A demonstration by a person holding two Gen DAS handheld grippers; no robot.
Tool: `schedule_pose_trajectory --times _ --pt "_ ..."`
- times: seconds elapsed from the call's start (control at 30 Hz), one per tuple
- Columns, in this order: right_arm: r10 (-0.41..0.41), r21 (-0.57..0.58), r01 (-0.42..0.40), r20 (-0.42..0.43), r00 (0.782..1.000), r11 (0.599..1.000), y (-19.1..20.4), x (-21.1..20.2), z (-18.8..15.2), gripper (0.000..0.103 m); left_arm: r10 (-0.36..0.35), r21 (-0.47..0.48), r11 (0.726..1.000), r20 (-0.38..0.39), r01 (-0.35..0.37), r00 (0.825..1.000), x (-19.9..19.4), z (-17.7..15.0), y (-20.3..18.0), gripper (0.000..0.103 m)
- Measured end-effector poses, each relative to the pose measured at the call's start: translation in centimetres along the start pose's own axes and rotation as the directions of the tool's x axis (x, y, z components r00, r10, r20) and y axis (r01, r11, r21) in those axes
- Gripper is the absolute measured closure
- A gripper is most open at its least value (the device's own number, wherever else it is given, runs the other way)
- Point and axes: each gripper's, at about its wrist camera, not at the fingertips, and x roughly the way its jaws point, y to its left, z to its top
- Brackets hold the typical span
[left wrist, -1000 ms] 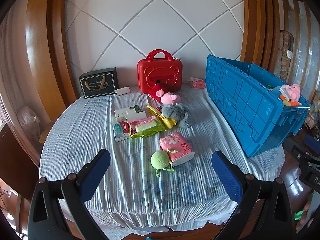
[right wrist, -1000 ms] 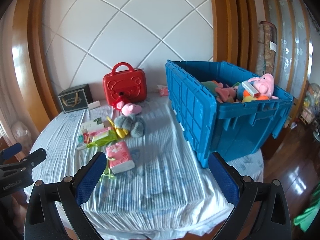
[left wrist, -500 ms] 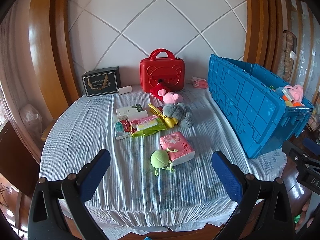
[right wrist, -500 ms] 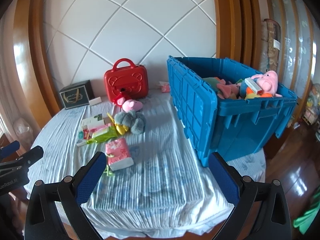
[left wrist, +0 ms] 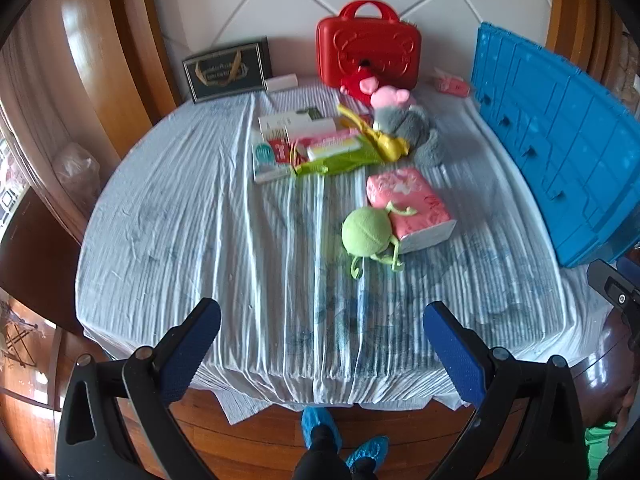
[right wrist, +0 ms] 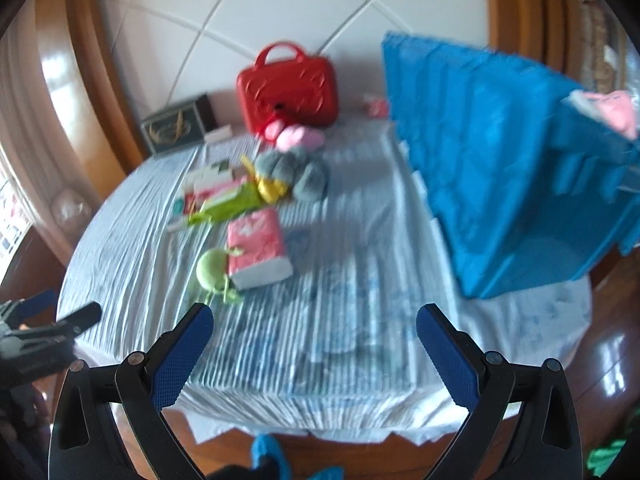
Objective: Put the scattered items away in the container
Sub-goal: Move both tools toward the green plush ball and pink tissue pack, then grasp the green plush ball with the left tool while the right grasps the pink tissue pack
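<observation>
A blue crate (left wrist: 560,140) stands at the table's right, also in the right wrist view (right wrist: 500,168), with a pink plush (right wrist: 612,110) in it. Scattered on the cloth lie a green round plush (left wrist: 366,234), a pink tissue pack (left wrist: 408,204), a grey plush (left wrist: 412,128), a pink pig plush (left wrist: 390,98), a yellow toy (left wrist: 380,138) and a heap of boxes and packets (left wrist: 308,144). My left gripper (left wrist: 320,344) is open and empty over the table's near edge. My right gripper (right wrist: 314,350) is open and empty there too. The right wrist view is blurred.
A red case (left wrist: 368,54) and a dark gift box (left wrist: 228,68) stand by the back wall. A small pink packet (left wrist: 450,84) lies beside the crate. The round table (left wrist: 180,220) has a striped cloth. Blue shoe covers (left wrist: 320,432) show on the wooden floor below.
Both grippers have tilted downward and moved closer to the table's near edge. The items look larger and lower views show the floor. Both stay open.
</observation>
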Motion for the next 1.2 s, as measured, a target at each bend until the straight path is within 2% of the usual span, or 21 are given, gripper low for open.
schedule_pose_trajectory --times 0.13,0.27,0.4,0.53,0.67,0.9,1.07,1.13,1.2 --pt "-0.005 -0.048 0.003 -0.054 0.999 0.999 1.7 3.7 0.4 0.000 -0.012 0.034 0.999 -0.008 0.013 1.000 3.5 0.8 -0.5 0.000" --pt "-0.014 -0.048 0.009 -0.106 0.994 0.999 2.8 7.1 1.4 0.000 -0.057 0.070 0.996 -0.033 0.059 0.998 8.0 2.7 -1.5 0.000" --pt "-0.049 -0.069 0.039 -0.155 0.987 0.997 3.5 10.6 2.6 0.000 -0.101 0.111 0.987 -0.103 0.113 0.990 13.2 4.3 -2.2 0.000" --pt "-0.068 -0.026 0.064 -0.209 0.976 0.998 3.7 14.3 3.6 0.000 -0.140 0.142 0.976 -0.167 0.165 0.976 17.2 4.9 -2.6 0.001" --pt "-0.085 -0.020 0.083 -0.248 0.965 0.996 4.2 16.9 4.0 0.000 -0.101 0.189 0.972 -0.212 0.142 0.972 20.4 4.8 -2.4 0.005" --pt "-0.063 -0.053 0.049 -0.311 0.948 0.997 5.9 20.5 4.5 0.000 -0.069 0.112 0.990 -0.189 0.091 0.980 21.3 5.7 0.7 0.005" --pt "-0.053 -0.110 0.015 -0.355 0.933 0.994 7.1 23.4 4.8 0.000 -0.100 0.116 0.986 -0.165 0.120 0.981 20.4 6.2 0.0 0.007" --pt "-0.051 -0.129 0.003 -0.374 0.926 0.992 7.4 24.4 4.9 0.000 -0.077 0.124 0.988 -0.160 0.097 0.984 20.9 6.5 -0.5 0.007" --pt "-0.036 -0.125 -0.015 -0.393 0.919 0.992 7.1 25.4 5.1 0.000 -0.118 0.093 0.986 -0.186 0.137 0.975 21.6 6.7 -0.4 0.007"
